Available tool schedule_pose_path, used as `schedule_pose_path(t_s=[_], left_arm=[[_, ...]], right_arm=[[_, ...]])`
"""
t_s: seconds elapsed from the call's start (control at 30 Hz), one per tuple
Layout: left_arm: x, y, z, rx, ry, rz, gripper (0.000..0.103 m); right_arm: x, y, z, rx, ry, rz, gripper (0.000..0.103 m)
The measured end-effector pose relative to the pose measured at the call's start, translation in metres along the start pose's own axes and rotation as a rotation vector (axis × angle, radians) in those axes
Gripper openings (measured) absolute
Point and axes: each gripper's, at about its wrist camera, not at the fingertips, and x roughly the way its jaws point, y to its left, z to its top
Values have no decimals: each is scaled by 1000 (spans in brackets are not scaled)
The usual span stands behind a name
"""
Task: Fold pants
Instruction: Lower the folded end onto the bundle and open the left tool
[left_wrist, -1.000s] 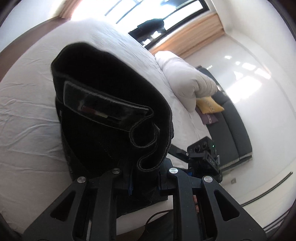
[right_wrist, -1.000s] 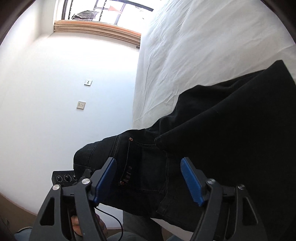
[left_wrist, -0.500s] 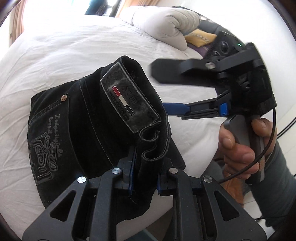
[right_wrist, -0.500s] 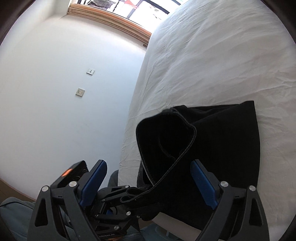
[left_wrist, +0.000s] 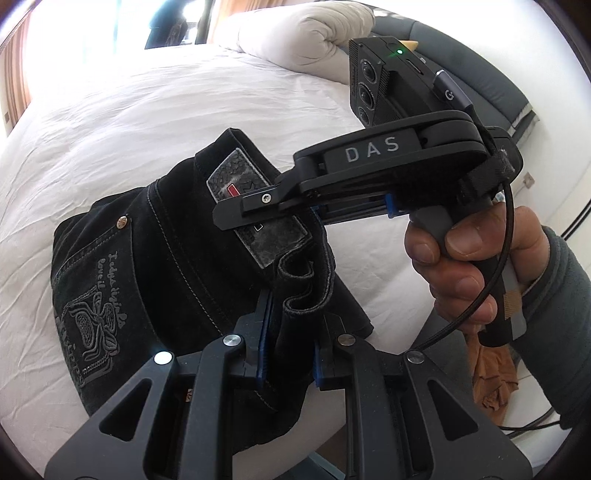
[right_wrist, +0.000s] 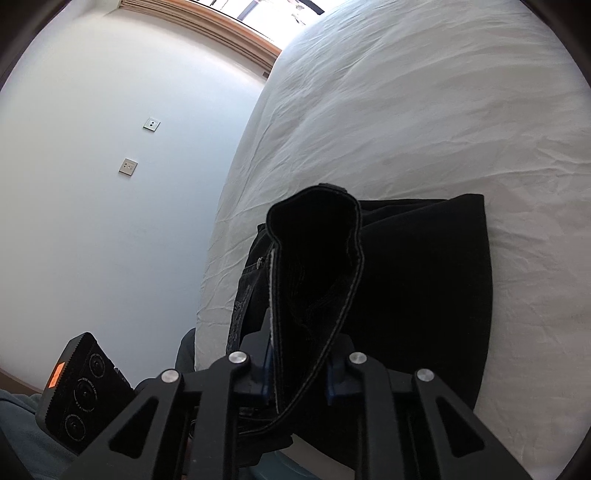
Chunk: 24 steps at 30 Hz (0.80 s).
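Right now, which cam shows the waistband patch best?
Left wrist: the patch faces the camera on the pants, partly crossed by the right gripper. Right wrist shows only its thin pale edge.

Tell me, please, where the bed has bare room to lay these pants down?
Bare white sheet lies beyond the black pants, toward the window, and right of them. The near bed edge is crowded: both grippers meet there at the waistband.

Black jeans (left_wrist: 155, 258), folded on white bed (left_wrist: 110, 122), waistband end raised, prob. bunched.
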Motion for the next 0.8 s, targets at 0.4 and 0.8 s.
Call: schedule_pose_path(t_s=[0.4, 0.8], left_arm=[[60, -19, -1, 57, 79, 28, 18], [2, 11, -17, -44, -20, -103, 64]], right_arm=[[1, -50, 8, 46, -6, -52, 19], [-14, -73, 1, 141, -56, -33, 63]])
